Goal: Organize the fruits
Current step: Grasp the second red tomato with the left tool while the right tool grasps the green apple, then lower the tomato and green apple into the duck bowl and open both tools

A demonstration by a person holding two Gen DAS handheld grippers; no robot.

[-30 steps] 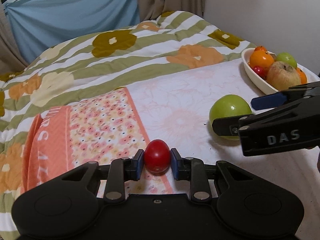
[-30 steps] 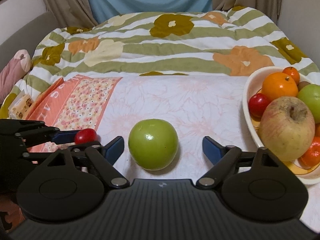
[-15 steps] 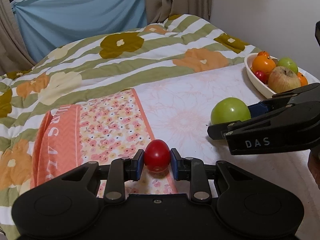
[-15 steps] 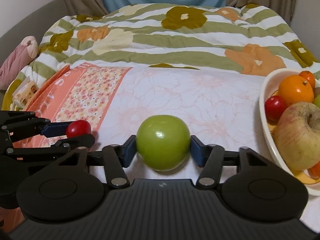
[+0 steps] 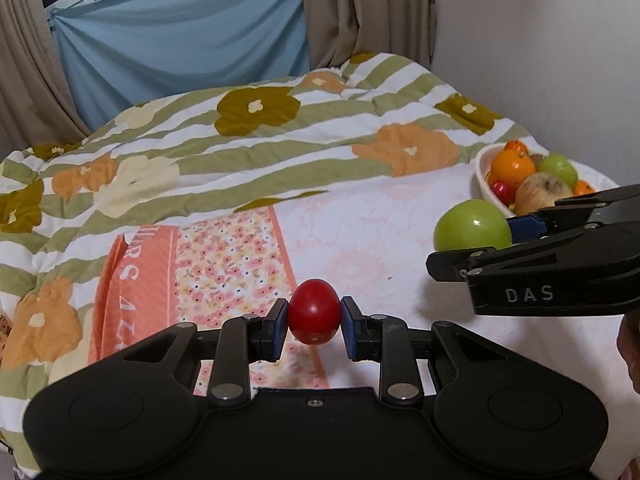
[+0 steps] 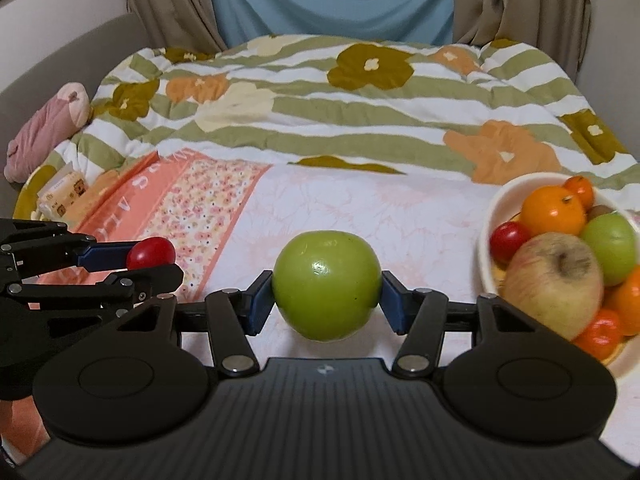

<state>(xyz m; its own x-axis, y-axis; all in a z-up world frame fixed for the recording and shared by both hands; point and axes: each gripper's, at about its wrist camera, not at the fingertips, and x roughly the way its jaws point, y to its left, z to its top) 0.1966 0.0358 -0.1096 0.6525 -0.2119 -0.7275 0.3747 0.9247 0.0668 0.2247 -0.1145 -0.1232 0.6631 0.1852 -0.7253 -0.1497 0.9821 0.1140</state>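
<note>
Bed: striped green-and-white quilt [image 5: 280, 136] with big flowers at the far side, a pale pink flowered sheet [image 6: 360, 208] and an orange floral cloth [image 5: 224, 256] nearer the cameras.
Backdrop: blue fabric [image 5: 180, 60] hung between beige curtains [image 6: 172, 4].
Left gripper [image 5: 314, 322]: blue pads pressed against both sides of a small red fruit [image 5: 315, 312], which sits clamped between them above the edge of the orange floral cloth.
Right gripper [image 6: 327, 296]: fingers closed on a green apple [image 6: 327, 284], pads touching its left and right flanks; the apple is over the pale sheet, just left of the bowl.
Bowl [image 6: 490, 216]: white, at the right edge of the bed, holding an orange [image 6: 554, 210], a pale yellowish apple [image 6: 554, 276], a second green apple [image 6: 610, 246], a small red fruit and smaller orange fruits.
Relation: the two grippers are near each other, side by side, each visible in the other's view.
Far left: pink stuffed toy [image 6: 48, 128] beside the quilt.
</note>
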